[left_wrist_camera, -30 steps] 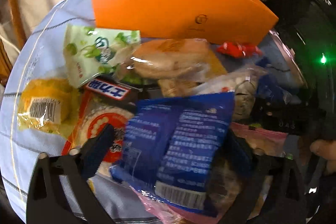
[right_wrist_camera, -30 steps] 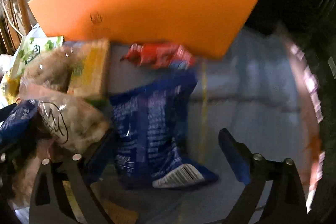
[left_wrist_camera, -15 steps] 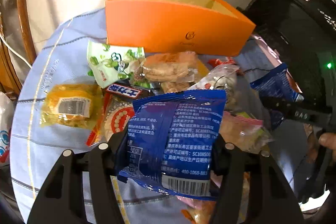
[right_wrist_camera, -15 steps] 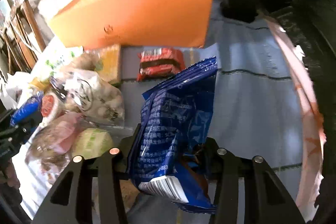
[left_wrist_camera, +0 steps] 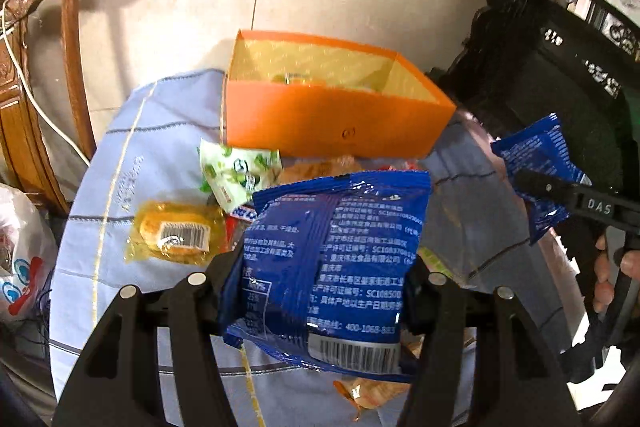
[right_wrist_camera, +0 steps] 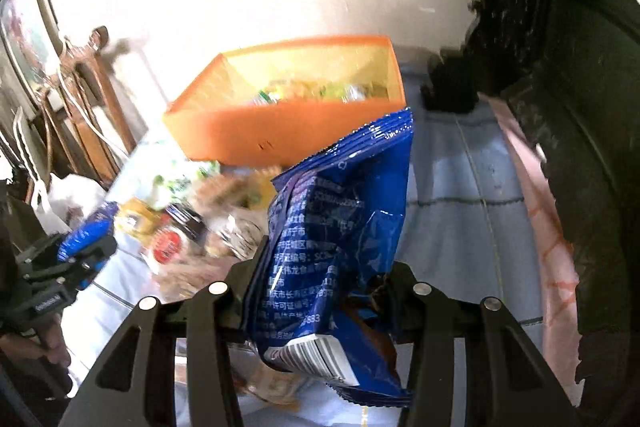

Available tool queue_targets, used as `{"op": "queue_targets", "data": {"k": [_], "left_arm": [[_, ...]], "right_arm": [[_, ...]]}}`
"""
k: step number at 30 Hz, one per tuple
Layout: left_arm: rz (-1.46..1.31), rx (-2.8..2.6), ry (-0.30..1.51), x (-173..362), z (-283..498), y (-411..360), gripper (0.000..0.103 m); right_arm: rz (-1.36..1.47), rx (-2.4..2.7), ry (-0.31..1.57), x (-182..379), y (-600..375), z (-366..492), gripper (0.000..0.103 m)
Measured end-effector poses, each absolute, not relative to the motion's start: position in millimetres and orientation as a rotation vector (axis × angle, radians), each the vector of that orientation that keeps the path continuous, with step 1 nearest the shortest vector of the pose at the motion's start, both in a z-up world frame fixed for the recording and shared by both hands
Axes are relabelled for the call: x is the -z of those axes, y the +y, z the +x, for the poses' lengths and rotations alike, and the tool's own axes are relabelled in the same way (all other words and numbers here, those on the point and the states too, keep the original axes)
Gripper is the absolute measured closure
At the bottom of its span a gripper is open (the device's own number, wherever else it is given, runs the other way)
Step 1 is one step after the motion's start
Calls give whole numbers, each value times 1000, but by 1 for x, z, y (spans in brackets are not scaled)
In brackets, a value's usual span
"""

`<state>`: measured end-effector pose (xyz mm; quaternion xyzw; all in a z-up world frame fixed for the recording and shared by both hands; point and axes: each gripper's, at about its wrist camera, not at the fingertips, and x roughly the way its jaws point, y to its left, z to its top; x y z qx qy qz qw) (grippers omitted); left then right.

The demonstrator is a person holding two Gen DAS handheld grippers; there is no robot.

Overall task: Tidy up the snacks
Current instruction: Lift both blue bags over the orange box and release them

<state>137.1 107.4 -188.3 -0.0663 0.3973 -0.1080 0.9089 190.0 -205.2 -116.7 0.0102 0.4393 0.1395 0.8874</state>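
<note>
The left hand-held gripper [left_wrist_camera: 320,291] is clamped on a blue snack packet [left_wrist_camera: 340,251], its two fingers pressing the packet's sides about halfway open; the barcode end hangs toward the camera and the packet is clear of the tabletop [left_wrist_camera: 120,163]. The right hand-held gripper [right_wrist_camera: 324,291] is clamped on a second blue packet [right_wrist_camera: 344,235], squeezed narrower so the foil creases and stands on edge between the fingers. In the left view that second packet [left_wrist_camera: 536,163] shows at the right edge, with the person's hand [left_wrist_camera: 608,275] on the handle below it.

Behind both packets stands the open orange box [left_wrist_camera: 332,123] on the blue cloth, with a few wrapped snacks visible inside it. The remaining snacks lie in a heap in front of the box: a green-and-white pouch [left_wrist_camera: 236,171] just beside the box's near wall and a yellow wrapped cake [left_wrist_camera: 176,231] to its left.

A second ago both grippers stood wide and low over the heap, the packets still lying among the other snacks. Since then the jaws have closed onto the packets, and both are lifted: the heap looks smaller and further below, and the box's inside, hidden before behind its front wall, is now open to view.
</note>
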Motion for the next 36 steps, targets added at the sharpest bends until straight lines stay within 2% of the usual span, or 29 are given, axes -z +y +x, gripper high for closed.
{"op": "queue_targets", "data": {"k": [9,17,24,29,31,32,33,34,36], "left_arm": [[-139,224,722,130,154,107,45],[-124,228,637,70,209,99,45],[-94,228,595,37,269,84,45],[-71,197,589,32,322,74,44],[-78,183,608,38,342,71,41],[-78,172,635,46,358,70,31],[-75,163,665,54,366,69,22],[-63,123,715,68,376,70,9],[-63,63,791,90,383,78,8]], "right_arm": [[19,-316,795,49,-202,202,56],[4,-319,711,-3,-200,248,56],[-32,-323,671,-30,-190,303,56],[-48,-328,662,-35,-174,352,56],[-50,-349,693,-26,-164,379,50],[-64,-345,721,-19,-161,389,38],[-95,-300,754,-8,-158,397,17],[-140,-232,788,6,-156,404,13],[-145,-229,819,24,-154,402,13]]}}
